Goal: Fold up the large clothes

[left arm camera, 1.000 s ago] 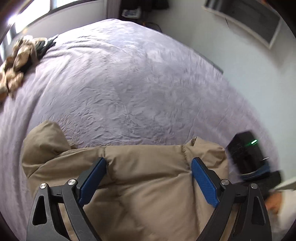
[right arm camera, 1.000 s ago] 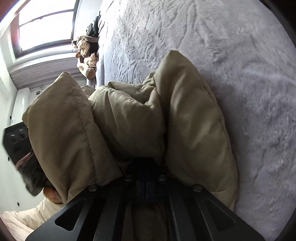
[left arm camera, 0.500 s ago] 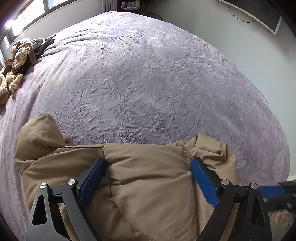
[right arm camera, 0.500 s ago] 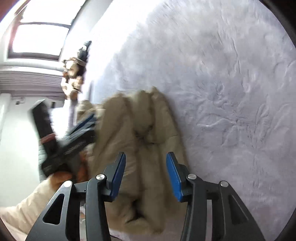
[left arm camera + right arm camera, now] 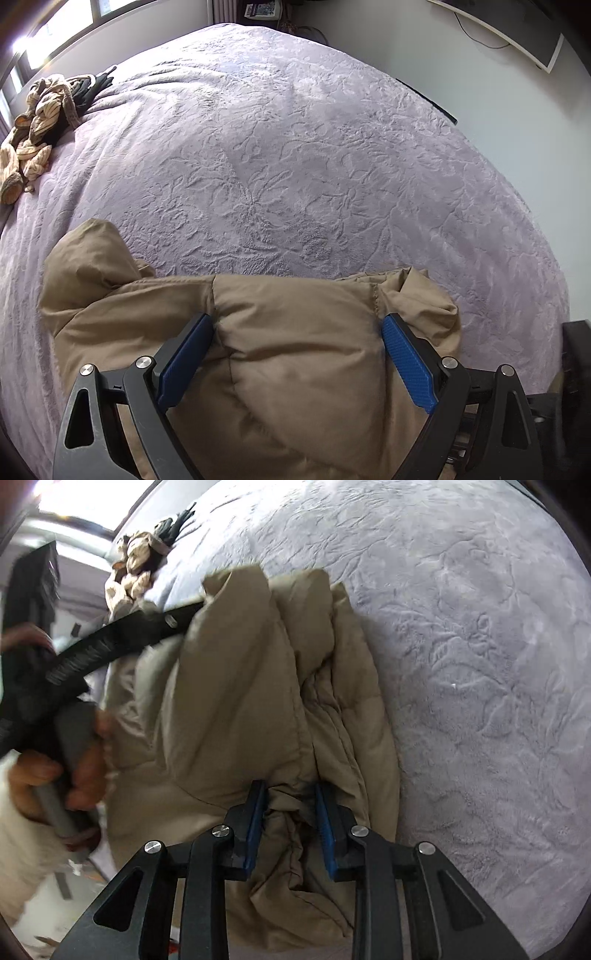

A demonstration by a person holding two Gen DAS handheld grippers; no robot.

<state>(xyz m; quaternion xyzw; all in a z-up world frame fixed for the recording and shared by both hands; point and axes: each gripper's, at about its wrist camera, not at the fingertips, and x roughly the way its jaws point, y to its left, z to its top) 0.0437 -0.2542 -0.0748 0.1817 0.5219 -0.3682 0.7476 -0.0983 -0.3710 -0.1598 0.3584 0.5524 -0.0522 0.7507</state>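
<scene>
A tan puffer jacket (image 5: 303, 369) lies folded in a thick bundle at the near edge of a lavender bedspread (image 5: 295, 147). My left gripper (image 5: 297, 321) points down onto it with its jaws wide. The blue pads (image 5: 184, 354) straddle a padded panel and rest against the fabric without pinching it. In the right wrist view the jacket (image 5: 236, 686) shows stacked layers. My right gripper (image 5: 289, 786) is at its near end with its jaws closing. A bunched fold fills the narrow gap between the pads (image 5: 255, 823). The left gripper's finger (image 5: 147, 627) lies across the jacket's far left.
A heap of striped tan and black clothes (image 5: 40, 118) lies at the bed's far left corner, also visible as the heap (image 5: 136, 572). A person's hand (image 5: 85, 771) in a white sleeve (image 5: 22, 830) holds the left tool. A wall runs along the bed's right side.
The right gripper let go of the jacket, drew back and up with its jaws apart, then narrowed them on a fold at the jacket's near end. The left gripper stayed put.
</scene>
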